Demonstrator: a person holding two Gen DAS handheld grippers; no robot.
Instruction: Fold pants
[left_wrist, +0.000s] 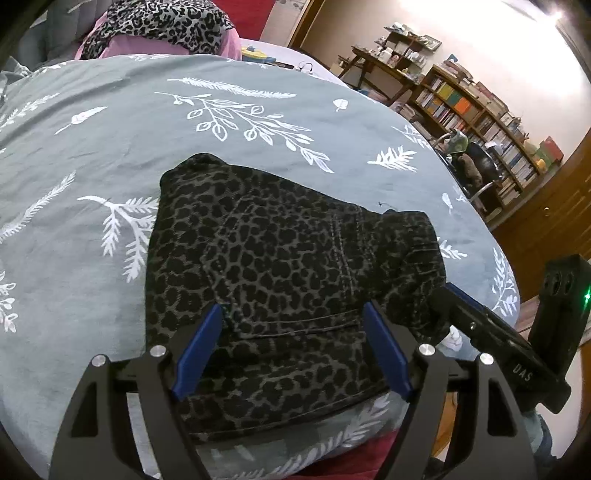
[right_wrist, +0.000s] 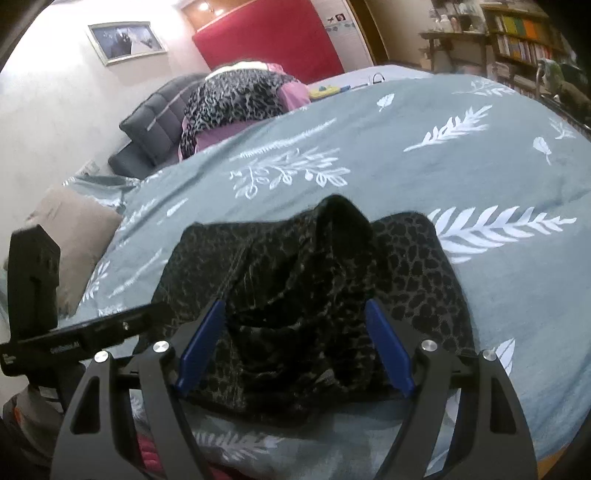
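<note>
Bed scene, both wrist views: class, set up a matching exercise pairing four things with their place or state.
Things:
1. dark leopard-print pants
2. grey leaf-print duvet
3. wooden bookshelf
4. left gripper

Descriptions:
A. against the far wall
B. open, over the pants
C. folded into a bundle on the bed
D. spread beneath the pants

Pairs: 1-C, 2-D, 3-A, 4-B

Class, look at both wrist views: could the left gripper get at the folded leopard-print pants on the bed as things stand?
Probably yes. The left gripper is open right over the pants, which lie on the duvet with nothing between. The right gripper is open too and works the other side.
</note>
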